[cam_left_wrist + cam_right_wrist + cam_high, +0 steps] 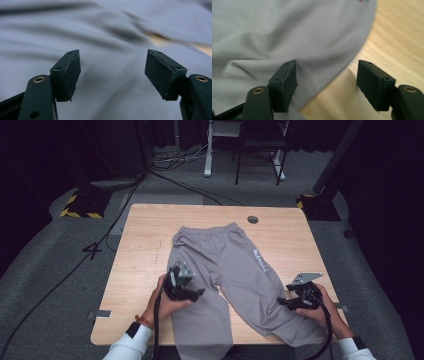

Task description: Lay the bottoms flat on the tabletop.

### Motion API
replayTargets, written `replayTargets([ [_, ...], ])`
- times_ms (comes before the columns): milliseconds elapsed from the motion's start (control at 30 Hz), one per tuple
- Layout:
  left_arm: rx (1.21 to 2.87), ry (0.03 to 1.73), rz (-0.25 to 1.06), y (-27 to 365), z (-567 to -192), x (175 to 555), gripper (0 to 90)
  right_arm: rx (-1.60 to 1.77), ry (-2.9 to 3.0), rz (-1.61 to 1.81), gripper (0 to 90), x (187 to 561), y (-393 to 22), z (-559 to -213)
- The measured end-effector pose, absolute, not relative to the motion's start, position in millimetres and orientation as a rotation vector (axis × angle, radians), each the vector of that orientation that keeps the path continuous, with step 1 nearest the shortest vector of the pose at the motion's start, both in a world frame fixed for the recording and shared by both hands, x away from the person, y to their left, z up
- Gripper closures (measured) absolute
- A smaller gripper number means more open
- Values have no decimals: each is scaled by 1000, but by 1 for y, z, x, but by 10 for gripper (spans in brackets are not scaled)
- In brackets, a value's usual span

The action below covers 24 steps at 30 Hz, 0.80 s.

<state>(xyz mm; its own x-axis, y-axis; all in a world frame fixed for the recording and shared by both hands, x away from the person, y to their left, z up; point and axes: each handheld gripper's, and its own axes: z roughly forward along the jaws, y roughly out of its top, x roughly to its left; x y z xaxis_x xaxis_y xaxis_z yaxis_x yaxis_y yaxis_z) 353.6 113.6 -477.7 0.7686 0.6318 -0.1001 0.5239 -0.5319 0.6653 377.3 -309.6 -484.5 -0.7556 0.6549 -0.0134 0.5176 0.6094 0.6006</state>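
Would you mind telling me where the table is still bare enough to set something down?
The table is bare left of the grey trousers, along its far edge and in the far right corner. The near middle is crowded by trousers, left gripper and right gripper.

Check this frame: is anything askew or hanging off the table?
The grey sweatpants lie skewed, legs splayed apart; the leg by the left gripper overhangs the table at its near edge. Otherwise nothing stands out.

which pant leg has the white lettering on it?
The leg of the grey sweatpants on the person's right, running toward the right hand-held gripper. White lettering sits along its outer side near the hip; the leg by the left hand-held gripper is plain grey.
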Motion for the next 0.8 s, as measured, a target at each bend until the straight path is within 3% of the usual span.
replayTargets([
  [100,2318,813,131,105,-490,329,217,930,2647,851,328,371,-303,-483],
  [267,2320,771,254,108,-498,312,185,851,2695,869,310,350,-276,-484],
  [467,2323,804,267,139,-498,304,150,827,2689,860,298,328,-248,-484],
  [800,2324,957,282,193,-493,285,153,1081,2470,682,285,360,-304,-479],
])
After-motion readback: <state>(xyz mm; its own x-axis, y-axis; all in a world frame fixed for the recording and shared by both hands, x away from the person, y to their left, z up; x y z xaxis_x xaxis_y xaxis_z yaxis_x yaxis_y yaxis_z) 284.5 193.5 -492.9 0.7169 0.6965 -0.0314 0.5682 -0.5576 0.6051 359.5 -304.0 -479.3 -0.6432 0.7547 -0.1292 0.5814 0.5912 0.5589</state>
